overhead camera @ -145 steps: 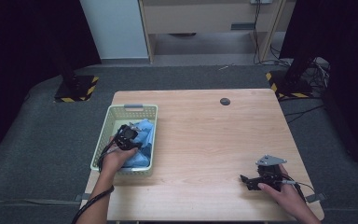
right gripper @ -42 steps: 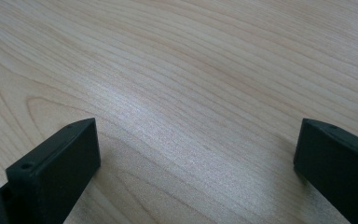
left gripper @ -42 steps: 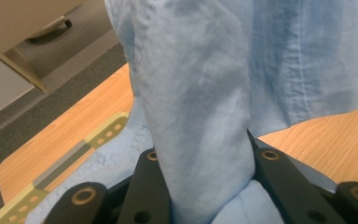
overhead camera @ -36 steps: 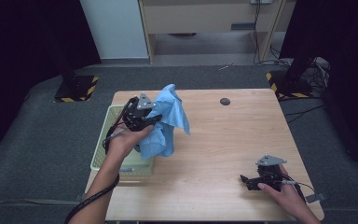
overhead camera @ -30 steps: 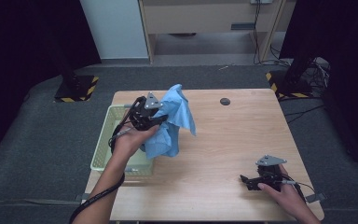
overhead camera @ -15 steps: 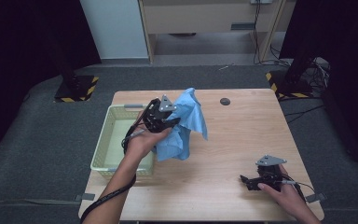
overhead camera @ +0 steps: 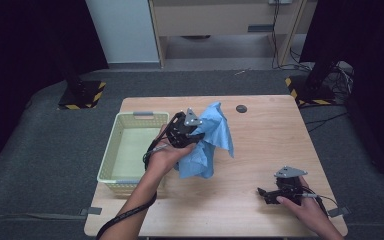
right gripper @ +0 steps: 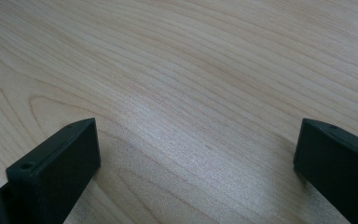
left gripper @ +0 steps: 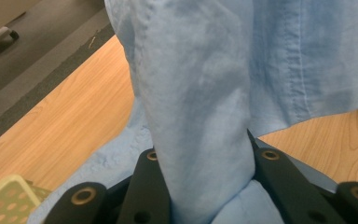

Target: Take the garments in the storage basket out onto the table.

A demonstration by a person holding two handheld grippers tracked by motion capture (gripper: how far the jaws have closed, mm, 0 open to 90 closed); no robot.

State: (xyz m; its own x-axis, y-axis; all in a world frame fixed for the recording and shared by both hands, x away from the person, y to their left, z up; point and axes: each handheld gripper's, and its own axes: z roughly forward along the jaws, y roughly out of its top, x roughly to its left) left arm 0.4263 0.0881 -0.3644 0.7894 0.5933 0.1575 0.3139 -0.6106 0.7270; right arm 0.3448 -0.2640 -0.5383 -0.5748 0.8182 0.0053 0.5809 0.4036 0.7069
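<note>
Since earlier frames, left gripper [overhead camera: 192, 131] is carrying crumpled light-blue cloth garment [overhead camera: 207, 142] out of pale-green perforated plastic basket [overhead camera: 111, 160], rightward over light wooden tabletop [overhead camera: 260, 150]. Jaws are clamping bunched fold; garment is hanging, lower edge brushing tabletop just beside basket. Right gripper [overhead camera: 270, 192] is resting near front right edge, jaws spread, holding nothing. Garment is judged light, limp, prone to slipping; gripping seam or thick fold is advised.
</note>
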